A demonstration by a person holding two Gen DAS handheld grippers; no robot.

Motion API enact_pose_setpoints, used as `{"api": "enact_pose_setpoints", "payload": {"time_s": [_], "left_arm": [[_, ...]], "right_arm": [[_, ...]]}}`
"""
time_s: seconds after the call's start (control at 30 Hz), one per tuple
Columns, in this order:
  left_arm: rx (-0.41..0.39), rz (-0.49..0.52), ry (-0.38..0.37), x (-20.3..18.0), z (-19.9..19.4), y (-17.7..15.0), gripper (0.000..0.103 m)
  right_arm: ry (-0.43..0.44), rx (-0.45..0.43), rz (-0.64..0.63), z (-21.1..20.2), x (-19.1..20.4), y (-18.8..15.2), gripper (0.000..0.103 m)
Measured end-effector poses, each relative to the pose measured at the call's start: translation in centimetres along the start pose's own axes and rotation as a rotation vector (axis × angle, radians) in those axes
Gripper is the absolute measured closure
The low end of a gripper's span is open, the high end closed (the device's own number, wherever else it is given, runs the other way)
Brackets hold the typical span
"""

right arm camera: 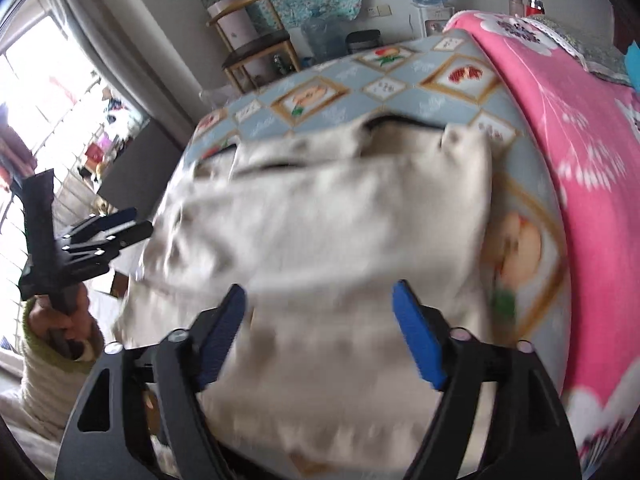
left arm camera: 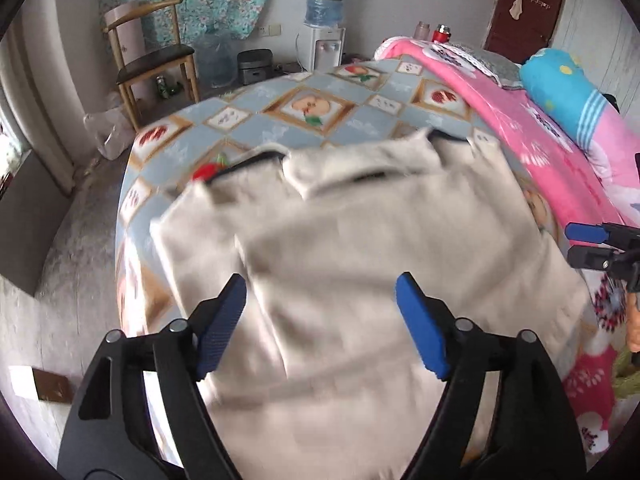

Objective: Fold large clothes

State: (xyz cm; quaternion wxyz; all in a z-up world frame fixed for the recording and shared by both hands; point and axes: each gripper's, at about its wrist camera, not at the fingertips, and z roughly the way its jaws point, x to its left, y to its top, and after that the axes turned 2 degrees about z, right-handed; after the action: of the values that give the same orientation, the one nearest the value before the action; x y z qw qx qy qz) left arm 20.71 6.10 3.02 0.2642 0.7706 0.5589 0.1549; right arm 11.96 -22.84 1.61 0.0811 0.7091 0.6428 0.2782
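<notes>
Beige knit garment [left arm camera: 360,264] lies spread on the fruit-print sheet [left arm camera: 304,108] of the bed, beside a pink blanket [left arm camera: 520,128]. Looks soft, limp, fairly thick; prob. light, will sag and bunch when lifted. Best grip pts: outer edges/corners, not the middle. Left gripper [left arm camera: 320,328] and right gripper [right arm camera: 320,332] both spread wide over the fabric, holding nothing.

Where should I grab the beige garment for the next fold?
Take the beige garment by its near hem corners, coming from the near edge of the bed. It lies flat, collar at the far end, and both grippers, left and right, have open jaws over that hem.
</notes>
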Motion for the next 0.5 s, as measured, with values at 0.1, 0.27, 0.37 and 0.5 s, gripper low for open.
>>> {"api": "enact_pose_setpoints", "payload": {"time_s": [0.1, 0.27, 0.37, 0.5], "left_arm": [[0.021, -0.004, 0.036, -1.3, -0.7, -3.8, 0.027], [0.064, -0.031, 0.055, -3.1, 0.4, -9.1, 0.027], [0.069, -0.003, 0.095, -4.0, 1.1, -11.0, 0.027], [0.027, -0.012, 0.106, -4.4, 1.8, -12.1, 0.036]], "right_arm": [[-0.024, -0.008, -0.020, 0.1, 1.6, -2.6, 0.026], [0.074, 0.030, -0.023, 2.4, 4.0, -3.9, 0.026], [0.091, 0.078, -0.068, 5.4, 6.3, -3.5, 0.026], [-0.014, 0.141, -0.162, 9.4, 8.6, -3.8, 0.043]]}}
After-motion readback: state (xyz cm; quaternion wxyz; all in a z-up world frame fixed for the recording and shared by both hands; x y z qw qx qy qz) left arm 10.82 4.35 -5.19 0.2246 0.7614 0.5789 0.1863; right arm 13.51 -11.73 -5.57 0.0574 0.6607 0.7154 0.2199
